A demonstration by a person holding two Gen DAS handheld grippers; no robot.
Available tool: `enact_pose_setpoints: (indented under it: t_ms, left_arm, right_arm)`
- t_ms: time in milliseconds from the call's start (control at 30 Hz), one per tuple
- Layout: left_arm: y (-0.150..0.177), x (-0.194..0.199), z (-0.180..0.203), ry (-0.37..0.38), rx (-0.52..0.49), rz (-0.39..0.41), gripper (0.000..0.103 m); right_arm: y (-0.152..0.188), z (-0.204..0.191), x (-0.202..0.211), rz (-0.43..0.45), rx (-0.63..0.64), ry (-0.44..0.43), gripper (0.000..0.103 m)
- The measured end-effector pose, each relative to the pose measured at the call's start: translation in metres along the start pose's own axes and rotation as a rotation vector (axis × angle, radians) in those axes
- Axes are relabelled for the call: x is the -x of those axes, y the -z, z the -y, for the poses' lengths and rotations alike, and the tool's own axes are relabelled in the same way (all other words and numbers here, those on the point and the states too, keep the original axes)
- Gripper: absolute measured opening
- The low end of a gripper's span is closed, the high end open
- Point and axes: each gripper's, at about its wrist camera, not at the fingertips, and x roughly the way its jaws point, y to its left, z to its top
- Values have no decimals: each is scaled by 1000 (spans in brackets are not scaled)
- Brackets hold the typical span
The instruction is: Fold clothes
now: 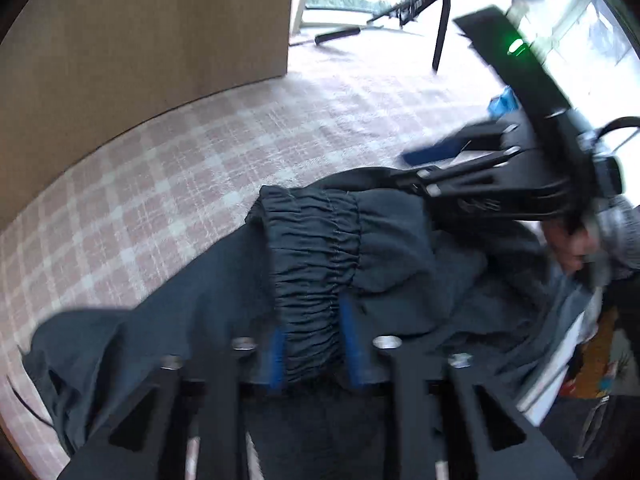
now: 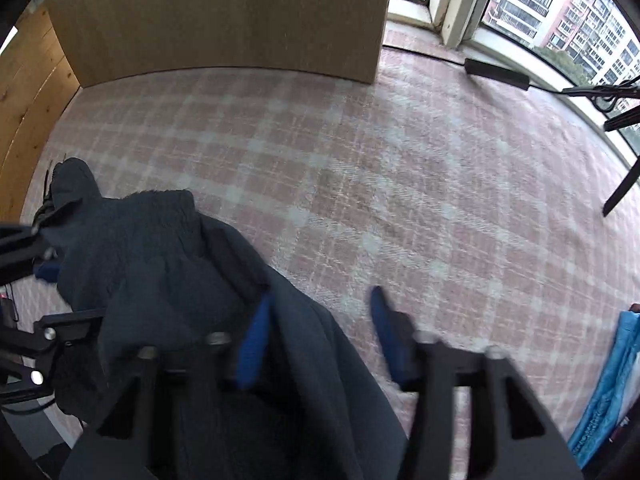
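Trousers: dark trousers (image 1: pixel 400 248) are spread in a heap on the pink checked cover (image 1: pixel 200 168), from 8 o'clock to 3 o'clock in the left wrist view. The gathered waistband (image 1: pixel 316 240) runs through the middle.
Left claw: the left claw (image 1: pixel 314 336) is clamped on the waistband, with a blue pad pressed against each side of it.
Right claw: the fingers of the right claw (image 2: pixel 322 296) are held apart. Dark cloth is draped over the finger at 7 o'clock and hides part of it. The other finger (image 2: pixel 384 320) is seen over bare cover. Nothing is gripped.
Hand: a hand (image 1: pixel 572 244) with a grey cuff is seen at 3 o'clock behind the right claw.
Cover ahead: the stretch from 12 to 3 o'clock in the right wrist view is bare of clothes.
Panel: a brown panel (image 2: pixel 224 16) stands upright on the cover at 12 o'clock.
Wooden boards: seen at 9 to 10 o'clock (image 2: pixel 28 92).
Window: seen at 1 to 2 o'clock (image 2: pixel 532 4), with a black bar (image 2: pixel 496 72) laid below it and black stand legs (image 2: pixel 624 184) near 3 o'clock.
Blue cloth: seen at the edge at 4 o'clock (image 2: pixel 604 396), well apart from the trousers.
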Motion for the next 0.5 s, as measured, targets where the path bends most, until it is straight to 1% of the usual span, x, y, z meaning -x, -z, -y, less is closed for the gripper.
enact_pose_setpoints:
  t_ms: [33,133,300,367,400,433,467,500]
  left_arm:
    - [6,8,-5,13,26,16,18]
    - [31,37,-20,31,86,74,17]
    - [90,101,-53,-18,252,173,17]
    - [121,116,-65,-63,315,178,17]
    - [137,123,-70,-88,345,175,17]
    - [153,129,-75,-113,375,172,17]
    - [170,135,-81,-139,405,169,17]
    - [181,138,-85,-155,426,157,17]
  right_arm:
    - [1,2,2,11,-22,-34,3]
    - [6,12,24,88,-75,-65,3]
    - [52,80,121,385,-442,-97,2]
    - [107,119,170,554,-668,-20,2]
    - [140,137,187,594,-776,40,3]
    - [164,151,192,561,-839,95,6]
    - [178,162,189,478,-853,127,6]
    - [187,166,183,411,-836,131,6]
